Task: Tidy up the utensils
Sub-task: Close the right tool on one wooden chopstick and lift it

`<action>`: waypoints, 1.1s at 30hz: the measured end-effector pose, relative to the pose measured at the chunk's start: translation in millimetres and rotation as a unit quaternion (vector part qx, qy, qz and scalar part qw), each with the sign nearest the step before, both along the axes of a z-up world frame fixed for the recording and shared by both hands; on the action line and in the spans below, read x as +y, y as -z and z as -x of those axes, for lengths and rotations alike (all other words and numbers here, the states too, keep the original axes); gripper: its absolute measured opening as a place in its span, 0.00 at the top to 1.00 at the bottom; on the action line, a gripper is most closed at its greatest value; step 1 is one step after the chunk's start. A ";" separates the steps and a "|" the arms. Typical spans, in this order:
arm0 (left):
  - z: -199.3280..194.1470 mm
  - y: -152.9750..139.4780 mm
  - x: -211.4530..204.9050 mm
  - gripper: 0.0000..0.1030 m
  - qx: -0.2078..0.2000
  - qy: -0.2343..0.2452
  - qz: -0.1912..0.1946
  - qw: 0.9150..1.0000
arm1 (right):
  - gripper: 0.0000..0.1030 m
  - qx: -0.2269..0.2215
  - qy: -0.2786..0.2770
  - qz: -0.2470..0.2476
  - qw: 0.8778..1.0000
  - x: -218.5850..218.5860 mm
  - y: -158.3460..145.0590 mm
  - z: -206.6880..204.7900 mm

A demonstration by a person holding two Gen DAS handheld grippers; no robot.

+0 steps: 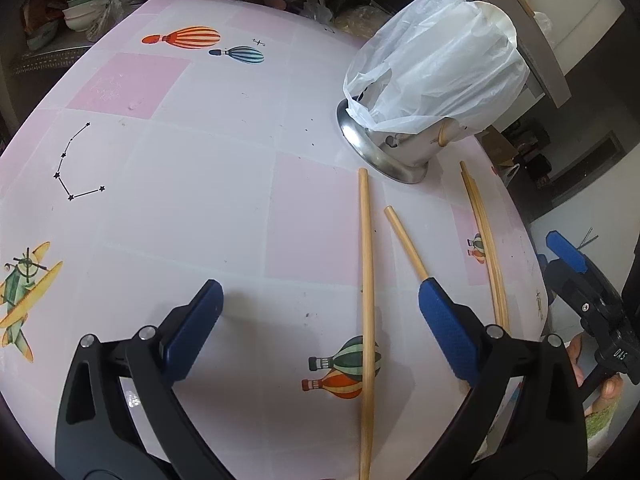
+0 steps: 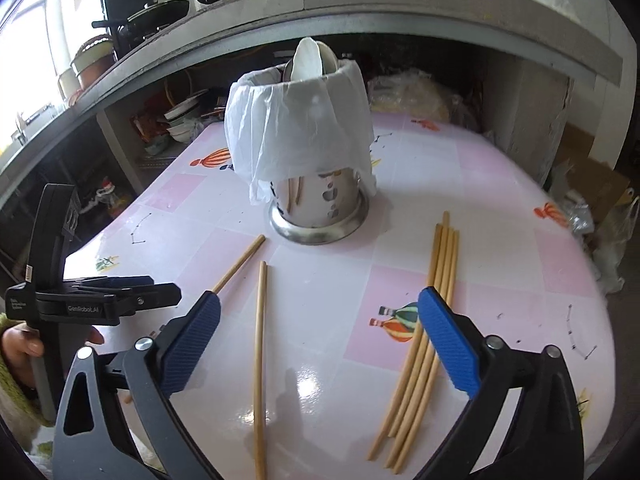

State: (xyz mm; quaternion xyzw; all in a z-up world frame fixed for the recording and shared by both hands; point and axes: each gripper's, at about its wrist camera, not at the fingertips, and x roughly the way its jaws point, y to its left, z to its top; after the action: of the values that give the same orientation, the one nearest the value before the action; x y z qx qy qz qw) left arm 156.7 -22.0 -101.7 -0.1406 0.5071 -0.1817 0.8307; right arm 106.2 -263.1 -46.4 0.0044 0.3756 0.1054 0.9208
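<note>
**Left wrist view and right wrist view: chopsticks loose, holder waiting**

Left wrist view: the left hand-held gripper hangs over the desk with its jaws spread wide and nothing between them. Nearer the camera than the metal utensil holder lie two single chopsticks — a long one running straight toward the holder's base, and a shorter-looking one angled beside it, its near end hidden behind the right blue pad. A bundle of chopsticks lies to the right of the holder, close to the desk's edge. A white plastic bag drapes over the holder.

Right wrist view: the right hand-held gripper is likewise wide open and empty. The holder stands upright with a white spoon poking out — probably where the loose sticks belong. The bundle sits in front of the holder, to its right, partly under the right pad, so a grasp there looks likeliest. The two single sticks lie front-left of it.
</note>
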 end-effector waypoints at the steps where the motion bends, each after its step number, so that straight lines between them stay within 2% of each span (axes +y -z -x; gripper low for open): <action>1: -0.1 0.2 -1.0 0.08 0.000 0.004 -0.004 1.000 | 0.06 -0.007 0.000 0.010 1.000 0.8 -2.0 1.3; 5: -0.1 1.5 -4.1 0.08 -0.003 0.018 -0.015 1.000 | 0.06 -0.030 -0.004 0.035 0.999 4.6 -9.8 5.3; 7: -0.7 2.4 -1.5 0.08 -0.005 0.019 -0.004 1.000 | 0.06 -0.038 -0.013 0.039 0.998 6.2 -12.7 7.1; 11: -0.6 3.7 4.8 0.08 -0.006 0.012 0.020 1.000 | 0.06 -0.041 -0.038 0.028 0.998 9.8 -15.8 7.3; 16: 2.4 3.9 1.7 0.08 -0.019 0.016 0.009 1.000 | 0.06 -0.040 -0.033 0.033 0.998 10.7 -16.0 4.6; 23: 1.9 5.6 2.4 0.08 -0.020 0.017 0.009 1.000 | 0.06 -0.040 -0.031 -0.013 0.999 -4.7 -13.4 -1.3; 26: 3.4 5.6 -0.6 0.08 -0.027 0.032 -0.005 0.999 | 0.06 -0.039 -0.041 -0.017 0.998 -5.0 -10.4 -2.3; 30: 7.0 6.6 -10.0 0.08 -0.038 0.053 -0.042 0.997 | 0.06 -0.033 -0.046 -0.003 0.998 0.6 -3.8 -0.6; 33: 9.5 7.2 -14.9 0.08 -0.046 0.062 -0.062 0.995 | 0.06 -0.012 -0.049 -0.016 0.999 0.4 4.7 -3.9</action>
State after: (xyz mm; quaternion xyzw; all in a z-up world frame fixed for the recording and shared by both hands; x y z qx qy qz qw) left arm 147.2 -36.9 -108.9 -0.0482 0.4861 -0.2071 0.8477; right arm 110.2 -262.7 -51.1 -0.0002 0.3629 0.1563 0.9186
